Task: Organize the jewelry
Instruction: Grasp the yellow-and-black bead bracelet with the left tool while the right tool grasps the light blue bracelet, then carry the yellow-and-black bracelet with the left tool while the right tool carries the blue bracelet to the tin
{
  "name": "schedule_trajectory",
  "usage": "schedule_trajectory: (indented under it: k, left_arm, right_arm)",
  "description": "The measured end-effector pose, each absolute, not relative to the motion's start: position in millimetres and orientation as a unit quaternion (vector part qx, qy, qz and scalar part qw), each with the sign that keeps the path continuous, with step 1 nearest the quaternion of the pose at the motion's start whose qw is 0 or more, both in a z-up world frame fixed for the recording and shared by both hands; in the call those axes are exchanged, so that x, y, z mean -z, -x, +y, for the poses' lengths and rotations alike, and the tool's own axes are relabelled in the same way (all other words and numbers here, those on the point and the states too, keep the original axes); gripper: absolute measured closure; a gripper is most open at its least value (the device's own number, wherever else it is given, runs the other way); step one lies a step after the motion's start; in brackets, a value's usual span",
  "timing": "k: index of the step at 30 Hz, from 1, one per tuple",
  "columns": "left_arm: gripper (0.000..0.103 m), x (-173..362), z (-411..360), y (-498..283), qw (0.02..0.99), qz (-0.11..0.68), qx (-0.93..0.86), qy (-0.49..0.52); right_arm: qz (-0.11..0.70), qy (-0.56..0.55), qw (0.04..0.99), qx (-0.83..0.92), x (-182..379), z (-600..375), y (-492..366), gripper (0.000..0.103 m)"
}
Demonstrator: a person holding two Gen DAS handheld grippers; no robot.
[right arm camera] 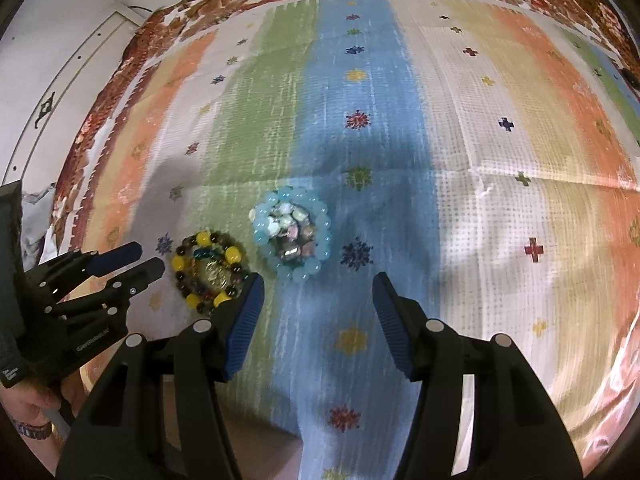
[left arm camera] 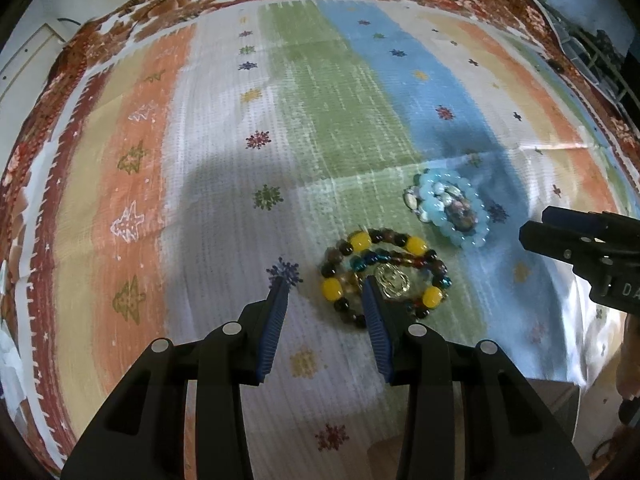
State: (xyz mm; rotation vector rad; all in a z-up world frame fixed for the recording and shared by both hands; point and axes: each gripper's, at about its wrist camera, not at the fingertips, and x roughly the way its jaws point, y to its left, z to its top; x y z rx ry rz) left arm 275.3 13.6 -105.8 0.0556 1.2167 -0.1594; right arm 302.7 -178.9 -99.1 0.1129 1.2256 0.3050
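While your left gripper (left arm camera: 326, 280) hovers with its jaws spread and nothing between them, its right finger covers the near edge of the yellow-and-dark bead bracelet (left arm camera: 384, 276), and the gold pendant (left arm camera: 394, 278) coiled inside is too glary to read. Your right gripper (right arm camera: 318, 280) also stands wide apart and empty, its left fingertip just beside that bracelet. Farther on, near it, the pale blue bead bracelet (right arm camera: 294, 236) rings a heap of shiny stones (right arm camera: 294, 232) on the striped cloth (right arm camera: 480, 140); whether they are loose or strung is unclear.
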Motion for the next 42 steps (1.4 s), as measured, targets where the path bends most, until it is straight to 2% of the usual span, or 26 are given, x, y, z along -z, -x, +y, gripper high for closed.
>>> schedule_trajectory:
  k: [7,14,25,30,31,33,34,35,36,37,42]
  left_arm:
    - [0.065,118,13,-287,0.809,0.583,0.071,-0.038]
    - [0.065,125,10,-289,0.803,0.589,0.077,-0.053]
    - [0.070,139,14,-301,0.795,0.600,0.076,-0.049]
    - [0.078,137,23,-303,0.793,0.604,0.078,-0.030]
    - [0.078,138,24,-302,0.792,0.604,0.078,-0.033]
    - [0.071,141,14,-299,0.792,0.601,0.083,-0.068]
    - [0.071,142,9,-296,0.792,0.598,0.082,-0.088]
    - [0.077,143,5,-294,0.792,0.596,0.084,-0.101]
    - [0.087,143,3,-294,0.791,0.597,0.090,-0.099]
    - [0.092,142,3,-294,0.788,0.600,0.098,-0.094]
    - [0.092,133,17,-296,0.788,0.602,0.115,-0.048]
  right_arm:
    - [0.587,-0.054,0.799,-0.121,118,-182,-324,0.047]
    - [0.598,-0.058,0.791,-0.113,137,-182,-337,0.057]
    - [0.590,-0.048,0.799,-0.110,144,-176,-344,0.057]
    - [0.592,-0.050,0.798,-0.098,146,-180,-346,0.073]
    - [0.593,-0.052,0.798,-0.099,146,-182,-346,0.074]
    - [0.591,-0.050,0.799,-0.098,146,-183,-345,0.076]
    - [0.590,-0.048,0.799,-0.101,146,-182,-344,0.082]
    - [0.592,-0.052,0.796,-0.113,146,-181,-344,0.090]
    - [0.592,-0.052,0.797,-0.112,146,-181,-343,0.090]
    - [0.590,-0.050,0.798,-0.112,146,-181,-343,0.090]
    - [0.587,-0.058,0.798,-0.122,138,-185,-338,0.090]
